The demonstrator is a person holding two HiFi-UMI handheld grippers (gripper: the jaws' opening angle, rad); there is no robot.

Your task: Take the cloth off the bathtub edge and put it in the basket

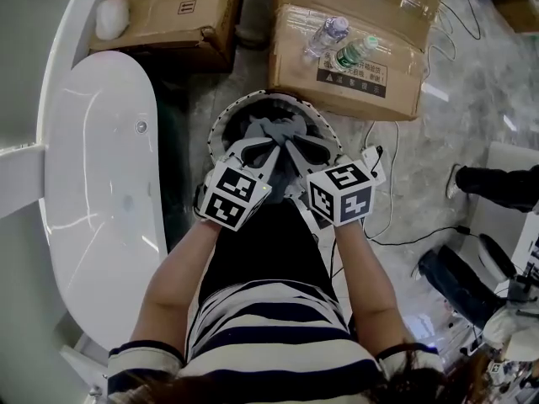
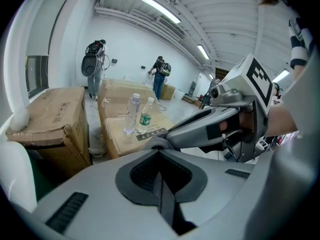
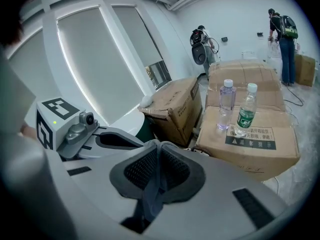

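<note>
Your right gripper (image 3: 159,154) has its jaws pinched on the grey cloth (image 3: 149,200). Your left gripper (image 2: 161,153) has its jaws shut tight on another part. The cloth hangs bunched over the white basket (image 1: 246,101), near the bathtub (image 1: 93,183).

Big cardboard box (image 1: 354,66) on the grey floor (image 1: 438,150), warning label on its top. Upright on it, just beside each other: clear bottle (image 1: 327,34) and green-labelled bottle (image 1: 358,51). To its left, across a gap, second cardboard box (image 1: 168,11) with a white wad (image 1: 112,15) at its corner. Black cables (image 1: 394,175) trailing over the floor. Far back in the hall, person with a backpack (image 2: 160,76). Ceiling strip lights (image 2: 160,9) on.
</note>
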